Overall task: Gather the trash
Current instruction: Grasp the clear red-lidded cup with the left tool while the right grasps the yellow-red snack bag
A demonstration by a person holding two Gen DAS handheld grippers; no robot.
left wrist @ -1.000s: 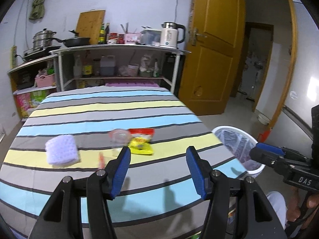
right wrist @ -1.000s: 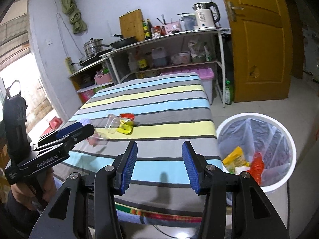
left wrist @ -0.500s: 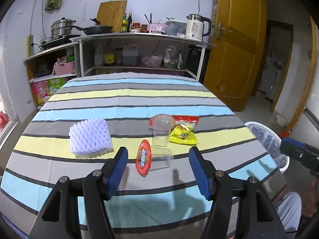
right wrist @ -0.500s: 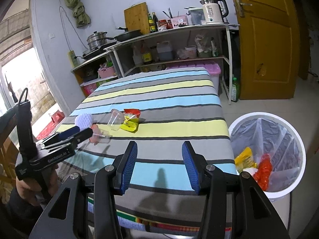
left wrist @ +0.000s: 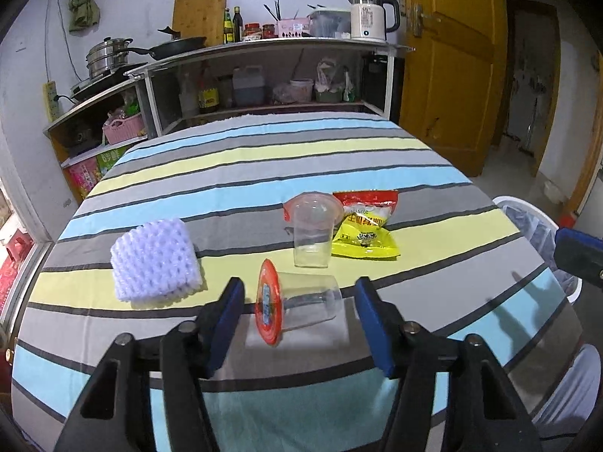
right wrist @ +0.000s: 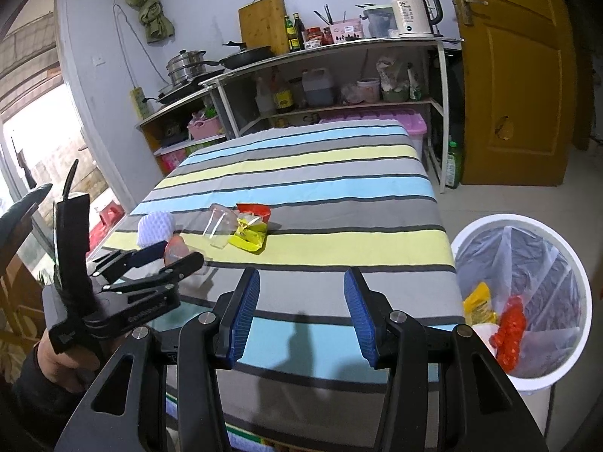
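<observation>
A clear plastic cup with a red lid [left wrist: 297,307] lies on its side on the striped table. My left gripper [left wrist: 299,314] straddles it, jaws closing, pads a little clear of the cup on both sides. Just beyond stand an upright clear cup [left wrist: 312,233], a yellow and red snack bag [left wrist: 367,229] and a white foam pad [left wrist: 156,261]. In the right wrist view the left gripper [right wrist: 169,258] reaches over the lidded cup [right wrist: 175,246]. My right gripper [right wrist: 301,312] hangs open over the table's near edge, nothing between its fingers.
A white bin [right wrist: 527,301] lined with a clear bag holds yellow and red wrappers, on the floor right of the table [right wrist: 339,188]. Shelves with pots, bottles and a kettle [right wrist: 412,11] stand behind. A yellow door [right wrist: 516,75] is at the back right.
My left gripper moved forward and down, so the lidded cup now lies between its fingers; its jaws widened, then narrowed. The right gripper drifted slightly, jaws unchanged.
</observation>
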